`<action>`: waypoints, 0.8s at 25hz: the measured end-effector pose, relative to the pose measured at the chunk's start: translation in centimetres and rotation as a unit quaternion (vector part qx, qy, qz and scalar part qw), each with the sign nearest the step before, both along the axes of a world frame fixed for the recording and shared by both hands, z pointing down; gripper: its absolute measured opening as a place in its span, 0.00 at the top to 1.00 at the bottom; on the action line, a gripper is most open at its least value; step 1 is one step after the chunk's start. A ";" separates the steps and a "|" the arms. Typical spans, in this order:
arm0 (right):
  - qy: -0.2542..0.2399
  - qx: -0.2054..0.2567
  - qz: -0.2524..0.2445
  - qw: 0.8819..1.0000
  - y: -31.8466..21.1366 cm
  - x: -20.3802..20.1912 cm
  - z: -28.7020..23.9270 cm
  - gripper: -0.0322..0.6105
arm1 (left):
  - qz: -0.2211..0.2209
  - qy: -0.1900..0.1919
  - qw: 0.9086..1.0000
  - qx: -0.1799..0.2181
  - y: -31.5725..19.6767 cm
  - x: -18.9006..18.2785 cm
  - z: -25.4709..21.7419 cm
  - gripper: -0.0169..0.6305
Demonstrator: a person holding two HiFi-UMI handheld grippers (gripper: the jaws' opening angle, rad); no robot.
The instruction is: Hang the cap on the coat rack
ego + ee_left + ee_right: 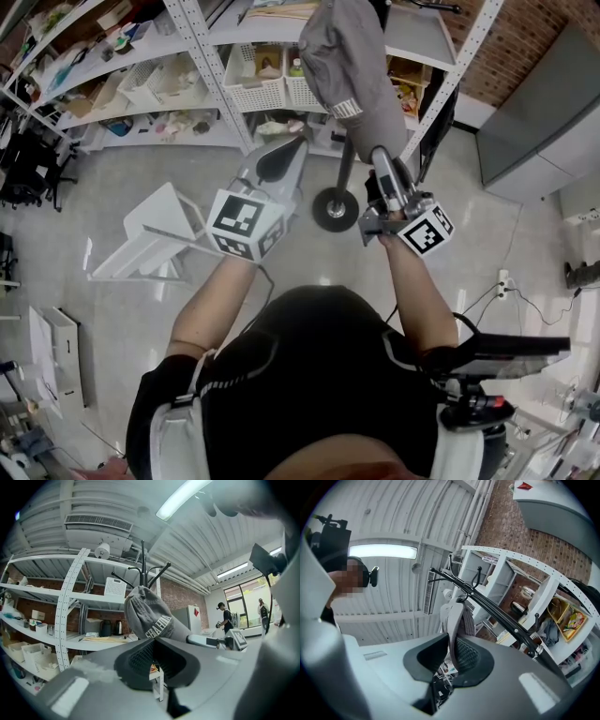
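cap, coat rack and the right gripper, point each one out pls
cap [349, 66], head view, on its grey crown.
coat rack [335, 208], head view, on its round base on the floor.
right gripper [382, 157], head view, at its fingertips, shut on the cap's brim.

Left claw [284, 153] level, closed; right claw [379, 156] tilted up, gripping.

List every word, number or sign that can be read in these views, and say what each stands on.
"SHAHIN": white block letters on the grey fabric cap; a rough reading, end hidden.
Red diamond sign on the tall grey cabinet: too small to read.
Black-and-white square markers on the left cube and right cube: patterns, no letters.
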State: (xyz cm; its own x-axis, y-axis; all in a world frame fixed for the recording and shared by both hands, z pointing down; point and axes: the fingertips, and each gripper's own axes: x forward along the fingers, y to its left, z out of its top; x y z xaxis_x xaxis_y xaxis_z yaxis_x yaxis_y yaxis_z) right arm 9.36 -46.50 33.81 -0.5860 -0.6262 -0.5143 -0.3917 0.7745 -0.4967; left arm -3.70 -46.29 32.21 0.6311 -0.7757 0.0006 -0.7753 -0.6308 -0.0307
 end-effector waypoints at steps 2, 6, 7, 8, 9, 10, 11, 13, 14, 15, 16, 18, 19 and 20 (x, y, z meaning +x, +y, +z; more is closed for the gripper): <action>-0.010 -0.010 -0.005 1.000 -0.8 -0.2 0.6 0.88 | -0.003 -0.002 1.000 -0.002 0.1 -0.2 0.2 0.97; -0.017 -0.015 -0.032 0.999 -1.1 -0.9 1.4 0.87 | -0.010 -0.006 1.000 -0.006 0.7 -0.6 0.4 0.97; -0.015 -0.018 -0.038 0.999 -1.1 -1.2 1.6 0.87 | -0.012 -0.006 1.000 -0.006 0.8 -0.7 0.4 0.97; -0.016 -0.023 -0.041 0.999 -1.3 -1.4 1.9 0.87 | -0.014 -0.007 1.000 -0.007 0.7 -0.8 0.4 0.97; -0.018 -0.028 -0.041 0.999 -1.6 -1.5 2.1 0.86 | -0.015 -0.007 1.000 -0.006 0.7 -0.9 0.4 0.97; -0.022 -0.032 -0.041 0.998 -1.9 -1.6 2.3 0.86 | -0.017 -0.008 1.000 -0.006 0.6 -1.0 0.4 0.97; -0.025 -0.033 -0.042 0.998 -2.1 -1.7 2.6 0.85 | -0.019 -0.008 1.000 -0.005 0.6 -1.2 0.4 0.97; -0.026 -0.040 -0.038 0.998 -2.6 -2.0 3.1 0.84 | -0.025 -0.007 1.000 -0.006 0.4 -1.7 0.5 0.97; -0.025 -0.046 -0.035 0.998 -3.0 -2.0 3.3 0.84 | -0.029 -0.007 1.000 -0.008 0.3 -2.1 0.7 0.97; -0.023 -0.050 -0.031 0.998 -3.3 -2.1 3.6 0.84 | -0.033 -0.007 0.999 -0.010 0.2 -2.3 0.8 0.97; -0.021 -0.051 -0.030 0.998 -3.6 -2.1 3.7 0.83 | -0.035 -0.008 0.999 -0.012 0.1 -2.5 0.8 0.97; -0.019 -0.050 -0.031 0.998 -4.3 -2.2 3.8 0.83 | -0.038 -0.009 0.999 -0.012 0.1 -2.7 0.9 0.97; -0.016 -0.051 -0.030 0.998 -4.7 -2.3 3.9 0.83 | -0.040 -0.010 0.999 -0.012 0.2 -2.8 0.9 0.97; -0.012 -0.054 -0.029 0.998 -5.1 -2.4 4.1 0.83 | -0.041 -0.010 0.999 -0.013 0.2 -3.0 0.9 0.97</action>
State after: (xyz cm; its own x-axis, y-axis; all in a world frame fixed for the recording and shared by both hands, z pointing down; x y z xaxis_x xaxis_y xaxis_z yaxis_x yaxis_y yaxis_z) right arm 6.99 -51.62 37.90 -0.6109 -0.6442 -0.4603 -0.3356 0.7373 -0.5864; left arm -6.66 -46.07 33.13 0.5645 -0.8248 0.0331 -0.8242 -0.5654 -0.0325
